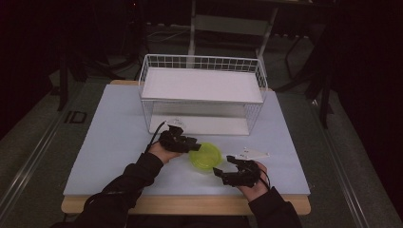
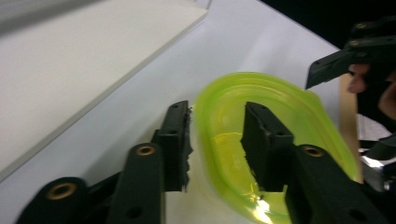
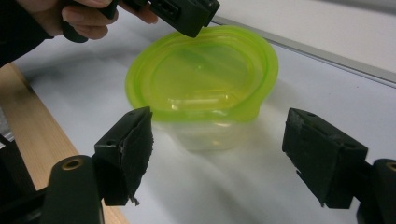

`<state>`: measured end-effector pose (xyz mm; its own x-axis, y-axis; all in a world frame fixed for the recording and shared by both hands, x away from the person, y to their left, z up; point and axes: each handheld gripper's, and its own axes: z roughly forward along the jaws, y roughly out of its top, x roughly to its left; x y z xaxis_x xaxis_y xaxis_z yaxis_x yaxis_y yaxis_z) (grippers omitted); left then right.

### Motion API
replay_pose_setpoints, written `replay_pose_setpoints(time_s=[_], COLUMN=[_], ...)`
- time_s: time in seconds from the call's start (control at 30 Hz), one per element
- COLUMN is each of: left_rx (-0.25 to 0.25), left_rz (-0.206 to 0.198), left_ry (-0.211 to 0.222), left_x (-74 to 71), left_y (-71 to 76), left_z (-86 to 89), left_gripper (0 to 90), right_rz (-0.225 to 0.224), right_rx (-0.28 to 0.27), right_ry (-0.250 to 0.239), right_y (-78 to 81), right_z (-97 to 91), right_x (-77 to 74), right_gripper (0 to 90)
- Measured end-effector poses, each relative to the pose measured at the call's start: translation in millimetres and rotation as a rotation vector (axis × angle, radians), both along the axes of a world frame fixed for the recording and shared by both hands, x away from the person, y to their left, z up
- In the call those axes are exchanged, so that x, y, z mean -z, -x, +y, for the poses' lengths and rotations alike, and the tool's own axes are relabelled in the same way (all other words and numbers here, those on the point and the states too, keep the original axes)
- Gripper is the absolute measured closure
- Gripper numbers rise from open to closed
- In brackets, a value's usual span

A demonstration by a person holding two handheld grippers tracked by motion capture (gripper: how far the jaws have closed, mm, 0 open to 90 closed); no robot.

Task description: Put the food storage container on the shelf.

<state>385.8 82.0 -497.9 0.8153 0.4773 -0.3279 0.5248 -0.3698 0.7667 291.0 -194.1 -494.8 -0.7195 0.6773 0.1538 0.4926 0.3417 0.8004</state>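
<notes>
The tub [image 1: 205, 156] sits upright near the front of the white table [image 1: 109, 142], mouth up, a soft translucent lime-green plastic thing with a roundish squashed rim, long axis running roughly toward the wire rack [image 1: 202, 95] behind it. The left gripper [image 2: 215, 140] straddles the tub's near wall, one jaw outside and one inside, and I can't tell if the pads are pressing yet. The right gripper [image 3: 217, 154] is wide open just short of it, with the table's wooden front edge [image 3: 32, 126] close by and plenty of bare top on both sides.

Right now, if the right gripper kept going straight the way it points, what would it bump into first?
Most likely the green container: it sits straight ahead of the open right gripper, with bare table between them, though depth is hard to judge.
</notes>
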Motion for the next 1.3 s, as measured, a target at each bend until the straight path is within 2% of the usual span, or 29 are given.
replay_pose_setpoints(time_s=[0.07,0.13,0.2,0.27,0.3,0.47,0.53,0.6,0.63,0.77,0.8,0.87,0.9,0.93,0.97,1.1,1.17,1.3], left_rx=[0.013,0.036,0.035,0.04,0.041,0.039,0.044,0.027,0.029,0.035,0.042,0.04,0.055,0.056,0.059,0.035,0.036,0.025], left_rz=[0.008,0.025,0.031,0.037,0.036,0.072,0.076,0.077,0.083,0.091,0.103,0.099,0.134,0.134,0.136,0.16,0.15,0.134], left_ry=[-0.001,-0.024,-0.017,-0.021,-0.025,-0.024,-0.02,-0.037,-0.036,-0.038,-0.033,-0.039,-0.021,-0.025,-0.024,-0.014,-0.021,-0.033], left_x=[0.2,1.8,2.5,1.6,1.5,0.2,-1.3,-2.5,-2.5,-3.4,-4.5,-5.7,-8.3,-9.6,-10.3,-11.0,-11.7,-14.9], left_y=[-0.1,0.7,1.5,2.1,3.1,5.2,7.7,9.8,10.5,15.5,16.8,19.1,22.0,23.7,25.0,30.3,33.7,38.0], left_z=[-0.3,-1.4,-0.4,1.2,1.4,1.9,1.6,2.7,4.8,10.4,10.7,10.4,10.2,9.7,9.5,10.8,10.7,9.9], left_gripper=[61.1,61.7,63.4,71.9,72.3,75.5,77.6,77.7,77.8,78.5,78.7,78.6,78.6,78.9,79.0,81.1,81.6,82.1], right_rz=[0.006,0.021,0.033,0.05,0.055,0.09,0.106,0.114,0.13,0.146,0.138,0.136,0.134,0.131,0.13,0.124,0.132,0.075], right_rx=[0.005,0.002,0.004,0.002,0.002,-0.008,-0.016,-0.016,-0.004,0.012,0.027,0.03,0.028,0.042,0.044,0.049,0.055,0.047], right_ry=[-0.005,-0.023,-0.036,-0.042,-0.043,-0.029,-0.02,-0.009,-0.027,-0.066,-0.062,-0.044,-0.039,-0.008,-0.001,0.016,-0.007,0.068], right_y=[-0.8,-3.4,-5.2,-7.2,-7.7,-11.0,-13.3,-15.0,-16.2,-19.9,-19.8,-20.0,-20.0,-19.6,-19.3,-17.4,-17.3,-13.4], right_z=[0.1,0.0,-0.1,-0.3,-0.1,3.4,6.4,10.3,11.1,6.5,5.8,6.2,6.5,7.1,7.7,10.2,9.6,16.2], right_x=[0.2,0.4,0.5,0.5,0.7,2.8,2.2,0.5,-1.0,-8.3,-10.0,-10.8,-11.2,-12.5,-13.1,-16.3,-18.6,-24.7], right_gripper=[24.0,24.0,24.2,25.2,25.7,34.5,45.6,46.8,50.8,69.8,74.6,75.4,76.5,79.1,79.8,82.0,83.3,83.5])
